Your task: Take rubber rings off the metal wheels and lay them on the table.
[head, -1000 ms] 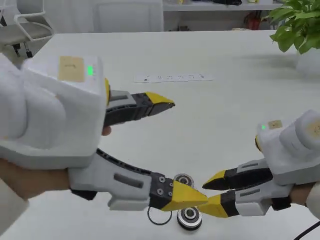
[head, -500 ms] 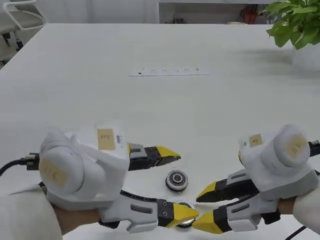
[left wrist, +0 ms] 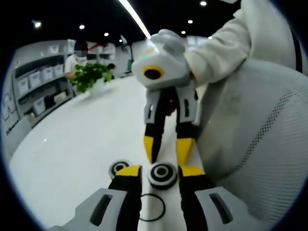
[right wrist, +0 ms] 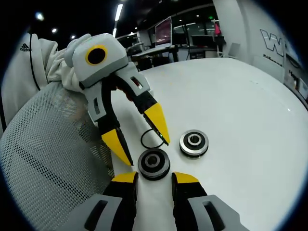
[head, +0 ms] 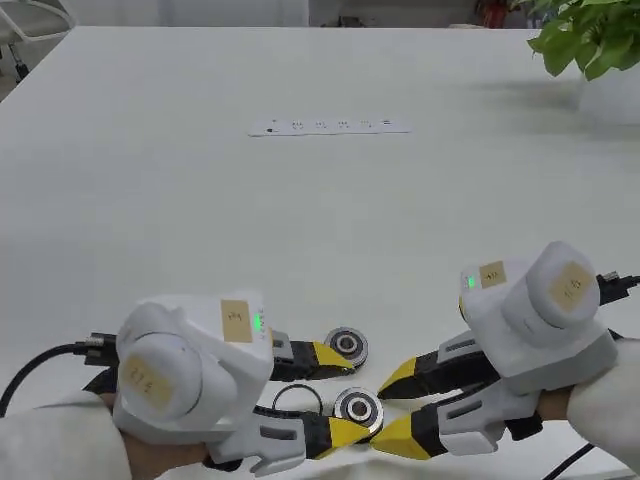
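Two metal wheels lie near the table's front edge. The nearer wheel [head: 358, 407] [left wrist: 162, 174] [right wrist: 154, 163] lies flat between the fingertips of my left gripper [head: 352, 394] [left wrist: 160, 171], which is open around it with small gaps on both sides. My right gripper [head: 386, 414] [right wrist: 155, 178] is open and faces the left one, its tips just short of the same wheel. The second wheel [head: 347, 345] [right wrist: 194, 143] lies a little farther off. A loose black rubber ring [head: 295, 398] [left wrist: 151, 207] [right wrist: 153, 138] rests on the table between the left gripper's jaws.
A white power strip [head: 330, 127] lies at mid-table. A potted plant [head: 590, 40] stands at the far right corner. A black cable [head: 40, 365] trails from the left gripper. White sleeves show behind both grippers.
The head camera has tilted down. My left gripper has dropped from well above the table to straddle the nearer wheel. The right gripper stays close in front of it.
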A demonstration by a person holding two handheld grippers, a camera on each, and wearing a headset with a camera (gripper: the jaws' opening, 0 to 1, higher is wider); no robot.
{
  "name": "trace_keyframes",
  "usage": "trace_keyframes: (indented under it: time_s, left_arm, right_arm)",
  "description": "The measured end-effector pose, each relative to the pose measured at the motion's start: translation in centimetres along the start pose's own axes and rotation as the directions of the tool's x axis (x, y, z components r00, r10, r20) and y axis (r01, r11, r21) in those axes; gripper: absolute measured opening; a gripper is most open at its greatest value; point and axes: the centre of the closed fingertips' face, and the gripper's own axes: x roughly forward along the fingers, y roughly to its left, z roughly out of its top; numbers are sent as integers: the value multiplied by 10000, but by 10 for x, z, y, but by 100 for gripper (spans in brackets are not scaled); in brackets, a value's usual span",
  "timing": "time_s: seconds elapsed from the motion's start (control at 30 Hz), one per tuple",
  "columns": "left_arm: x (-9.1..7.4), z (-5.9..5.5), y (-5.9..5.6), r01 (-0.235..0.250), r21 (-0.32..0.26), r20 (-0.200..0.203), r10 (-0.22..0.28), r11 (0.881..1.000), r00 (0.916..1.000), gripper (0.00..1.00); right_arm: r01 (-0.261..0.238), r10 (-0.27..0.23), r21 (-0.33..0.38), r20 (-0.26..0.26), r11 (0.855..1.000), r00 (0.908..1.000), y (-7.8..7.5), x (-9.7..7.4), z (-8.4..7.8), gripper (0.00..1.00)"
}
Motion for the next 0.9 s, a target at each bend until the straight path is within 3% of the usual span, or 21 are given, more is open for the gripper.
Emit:
trace_keyframes:
  time_s: [0.23,0.77,0.9]
  left_arm:
    - [5,-6,-3,19,8,-165,-18,10000,9999,25]
    - [3,-6,0,-19,-1312,121,35,9914,9999,19]
    - [4,-6,2,-163,-1216,95,176,9924,9998,16]
  right_arm:
    - [10,-10,-148,-34,9999,10000,0,1,0,24]
    - [14,-16,-243,-107,9997,9999,1,1,-1,21]
    - [61,-63,-187,-115,9998,9999,0,1,-1,21]
